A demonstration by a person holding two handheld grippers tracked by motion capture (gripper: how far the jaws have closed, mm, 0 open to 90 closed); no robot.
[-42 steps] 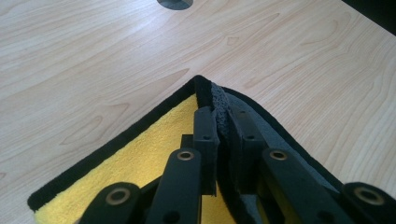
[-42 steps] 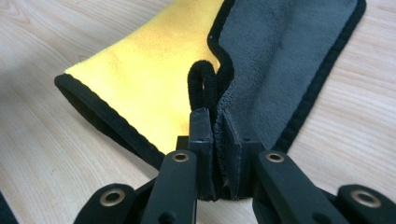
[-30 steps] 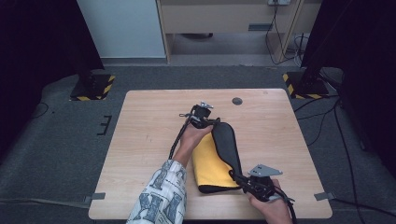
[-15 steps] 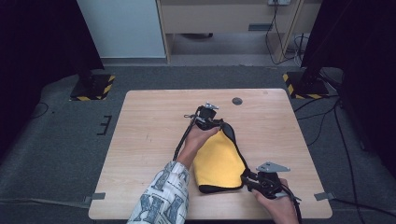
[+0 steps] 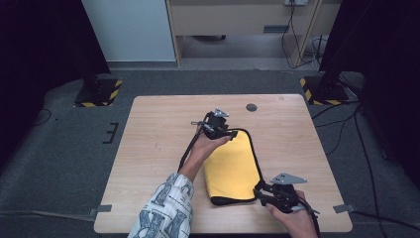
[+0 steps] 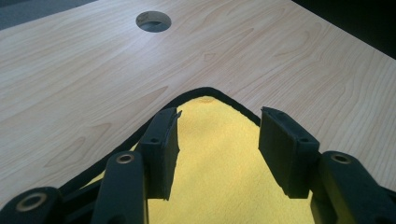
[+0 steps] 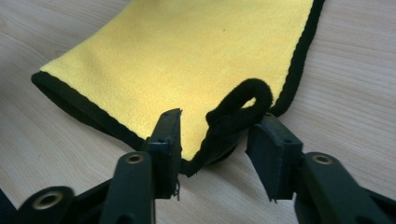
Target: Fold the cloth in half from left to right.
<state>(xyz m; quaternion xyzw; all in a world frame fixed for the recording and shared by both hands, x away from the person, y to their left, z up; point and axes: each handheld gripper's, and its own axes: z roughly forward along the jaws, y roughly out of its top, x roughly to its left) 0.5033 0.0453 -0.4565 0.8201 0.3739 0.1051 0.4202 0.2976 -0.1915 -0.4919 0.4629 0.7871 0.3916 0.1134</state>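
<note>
On the wooden worktop (image 5: 158, 148), a yellow cloth (image 5: 233, 168) with a black border is laid out flat, folded, right of the middle and toward the near edge. Its far corner is met by the left tongs (image 5: 229, 135), and its near right corner by the right tongs (image 5: 258, 191).

From the left gripper view, the left tongs (image 6: 217, 140) are seen partly open above the rounded corner of the cloth (image 6: 215, 186); the yellow face lies between the pads, and nothing is pressed by them. These jaws have just been opening.

From the right gripper view, the right tongs (image 7: 215, 144) are likewise seen partly open. A black loop (image 7: 245, 100) sewn at the corner of the cloth (image 7: 187, 51) stands up between the pads, with the black edging bunched beneath it. The bunched edging is seen close against the right-hand pad, but whether it is touched cannot be told; a gap is left at the other pad, so no grip is made. These jaws too have just been opening.

A round hole (image 5: 251, 107) is set in the worktop near its far edge, well apart from the cloth. A patterned sleeve (image 5: 163, 208) is worn on the left forearm.
</note>
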